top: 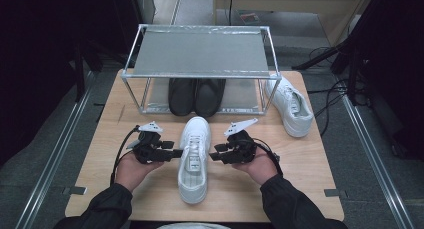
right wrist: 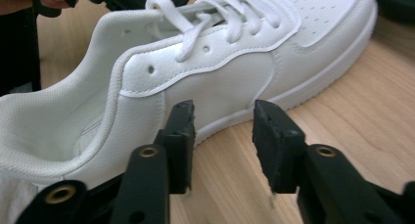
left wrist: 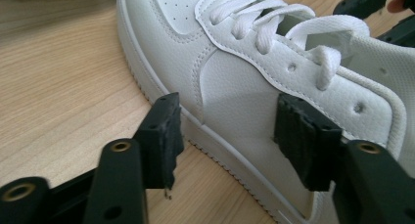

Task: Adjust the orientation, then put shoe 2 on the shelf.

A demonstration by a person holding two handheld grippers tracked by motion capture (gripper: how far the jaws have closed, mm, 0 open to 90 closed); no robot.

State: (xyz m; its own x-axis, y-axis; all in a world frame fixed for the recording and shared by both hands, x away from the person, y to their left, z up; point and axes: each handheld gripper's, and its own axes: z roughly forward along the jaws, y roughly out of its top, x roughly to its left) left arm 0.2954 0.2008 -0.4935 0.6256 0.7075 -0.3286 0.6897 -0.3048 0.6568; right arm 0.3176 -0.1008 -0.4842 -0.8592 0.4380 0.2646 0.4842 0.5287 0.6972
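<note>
The white sneaker (top: 194,159) lies on its sole at the middle of the wooden desk (top: 310,189), near the person's edge. Its long axis runs from 6 o'clock to 12 o'clock in the high view: the toe points to 12, toward the metal rack (top: 200,54), and the heel opening points to 6, toward the person. The laces are threaded and lie loose over the tongue.

At 9 o'clock of the shoe the left tongs (top: 175,153) reach in level, tips toward the shoe's side. In the left gripper view (left wrist: 227,136) they stand wide apart, one black pad over the desk just beside the sole's edge and the other in front of the upper below the eyelets; I cannot tell whether that pad touches the leather, and nothing is clamped.

At 3 o'clock the right tongs (top: 216,156) mirror them, tips toward the shoe's other side. In the right gripper view (right wrist: 222,136) they stand partly apart with bare desk and the sole's edge seen through the gap, just short of the shoe's side; they hold nothing.

Farther out, at 12 o'clock, a pair of black shoes (top: 196,95) sits on the rack's lower level, toes toward the person. At about 2 o'clock a second white sneaker (top: 290,105) lies on the desk beside the rack's right leg, its length slanting from 11 to 5.
</note>
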